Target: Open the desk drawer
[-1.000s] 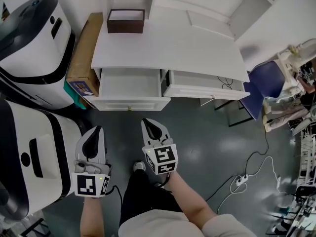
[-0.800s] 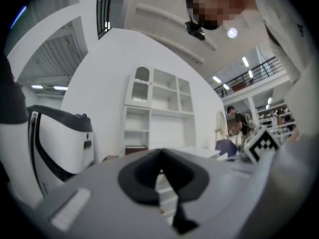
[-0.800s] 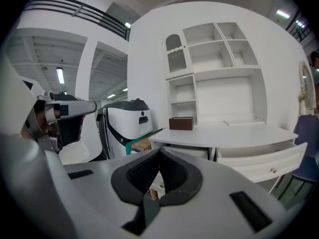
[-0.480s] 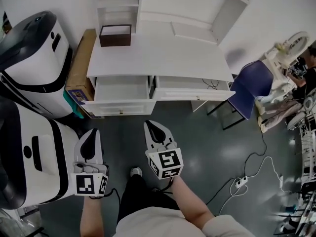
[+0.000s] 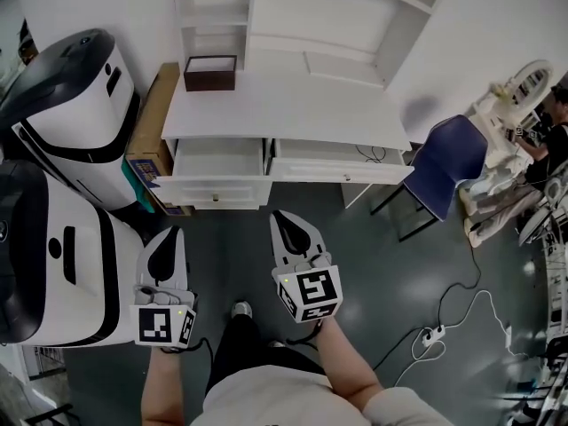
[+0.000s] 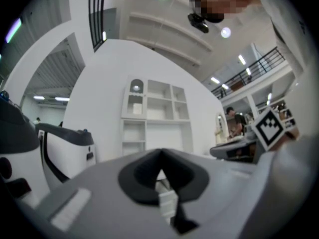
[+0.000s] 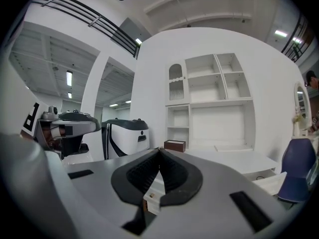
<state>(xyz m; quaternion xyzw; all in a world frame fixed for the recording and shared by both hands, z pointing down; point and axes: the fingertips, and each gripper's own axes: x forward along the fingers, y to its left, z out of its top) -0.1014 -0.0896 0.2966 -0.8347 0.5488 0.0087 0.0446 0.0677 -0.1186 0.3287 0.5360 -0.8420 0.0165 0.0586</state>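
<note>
Desk drawer [image 5: 218, 161] open over grey floor [image 5: 368, 251]

Matt, smooth white on the desk [image 5: 293, 105]; glossy grey floor [image 5: 355, 256]; brown cardboard carton [image 5: 153, 122] — dark wooden box [image 5: 210, 72].

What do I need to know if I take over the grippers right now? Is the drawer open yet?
Left gripper: shut, holding nothing.
Right gripper: shut, holding nothing.
Both are out in front of the person, over the floor, and touch nothing on the desk.
Left drawer: pulled out, inside looks bare.
Right drawer: pulled out too.
A brown box sits at the desk's back left corner.
Done: the drawer is open.
Left: probably nothing for the opening itself; keep the grippers away from the drawer fronts.
</note>
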